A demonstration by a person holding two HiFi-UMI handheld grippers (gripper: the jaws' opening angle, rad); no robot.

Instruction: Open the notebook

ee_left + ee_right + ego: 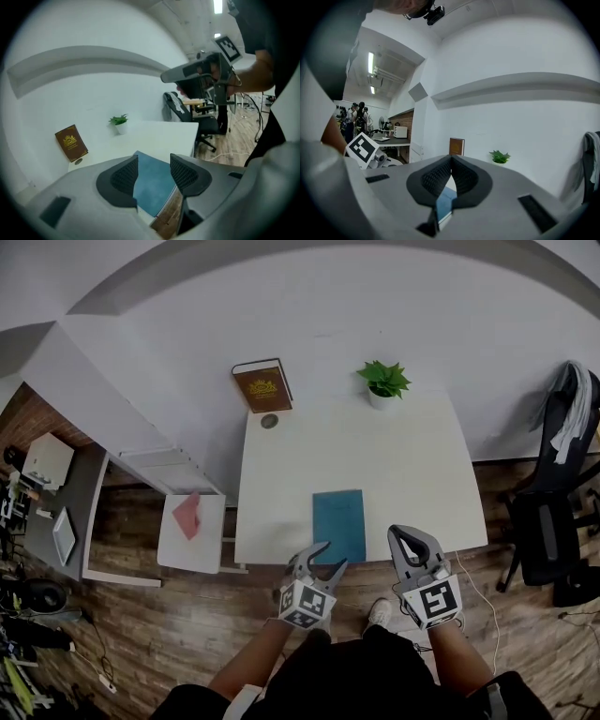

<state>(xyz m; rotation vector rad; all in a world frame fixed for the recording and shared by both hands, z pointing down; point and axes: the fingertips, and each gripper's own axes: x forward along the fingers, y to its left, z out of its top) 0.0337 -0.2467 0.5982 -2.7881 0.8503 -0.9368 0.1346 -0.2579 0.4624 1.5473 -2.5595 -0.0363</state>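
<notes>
Far left: a low side table (202, 549) with a pink sheet (187, 515) on it, well apart from the job.

A brown book (262, 386) leans on the wall at the worktop's (394, 456) far left corner, with a small round thing (269, 421) just in front of it.

The left gripper (334, 556) hangs off the near edge, jaws spread wide with nothing between the pads. It points down toward the notebook's near left corner.

The notebook (338, 523) is teal. It lies flat at the near edge, between the two grippers, with its cover shut. We judge the task not begun: lifting the cover and laying it over is all left to do.

A potted plant (382, 381) stands far back.

The right gripper (396, 534) has its jaws closed together, empty, just right of the notebook.

An office chair (553, 512) sits far right, off the worktop. Nothing blocks the cover's swing.
</notes>
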